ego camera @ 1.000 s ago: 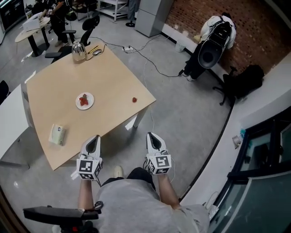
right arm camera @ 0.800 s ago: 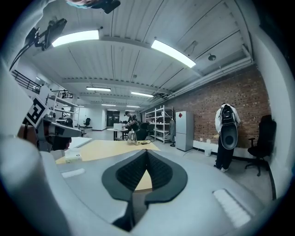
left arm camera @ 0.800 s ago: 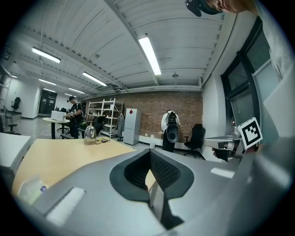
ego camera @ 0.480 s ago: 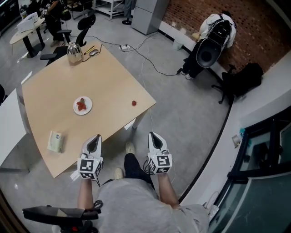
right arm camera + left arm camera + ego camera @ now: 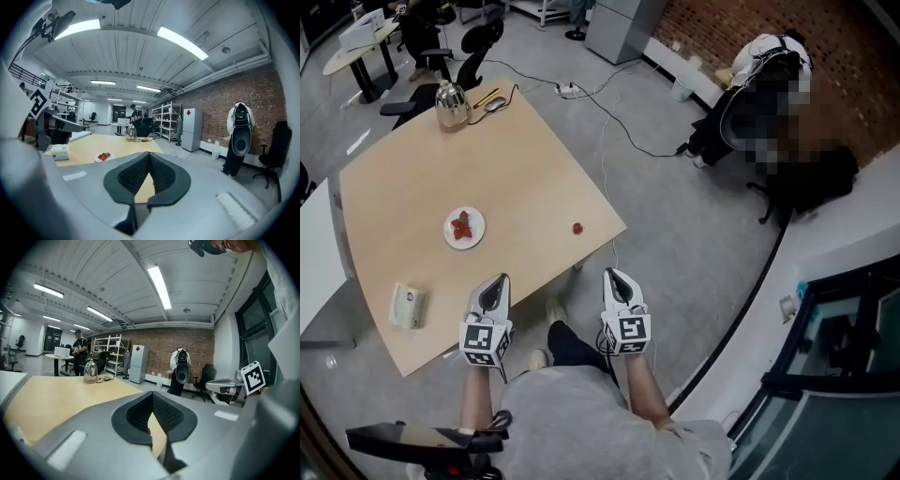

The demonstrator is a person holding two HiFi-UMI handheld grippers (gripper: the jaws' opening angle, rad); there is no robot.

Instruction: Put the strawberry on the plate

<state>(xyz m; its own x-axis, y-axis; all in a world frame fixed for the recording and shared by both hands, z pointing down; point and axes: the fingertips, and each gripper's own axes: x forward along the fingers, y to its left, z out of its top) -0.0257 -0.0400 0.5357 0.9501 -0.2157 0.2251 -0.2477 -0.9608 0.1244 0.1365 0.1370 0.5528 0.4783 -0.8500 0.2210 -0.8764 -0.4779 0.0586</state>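
While L hand-held gripper (image 5: pixel 493 284) & R hand-held gripper (image 5: pixel 615 279) hang clenched, empty, tan table (image 5: pixel 516 159) stands on grey floor (image 5: pixel 675 234).

Bright, even light from ceiling strip lamps (image 5: pixel 180 42) — soft shadows, heavy fisheye bending, dark vignetted corners.

A small red strawberry (image 5: pixel 577 228) lies alone on the right side of the tan table (image 5: pixel 516 159), near its edge. The round white plate (image 5: pixel 477 236) sits flat, well apart to the left, holding red berries (image 5: pixel 463 225).
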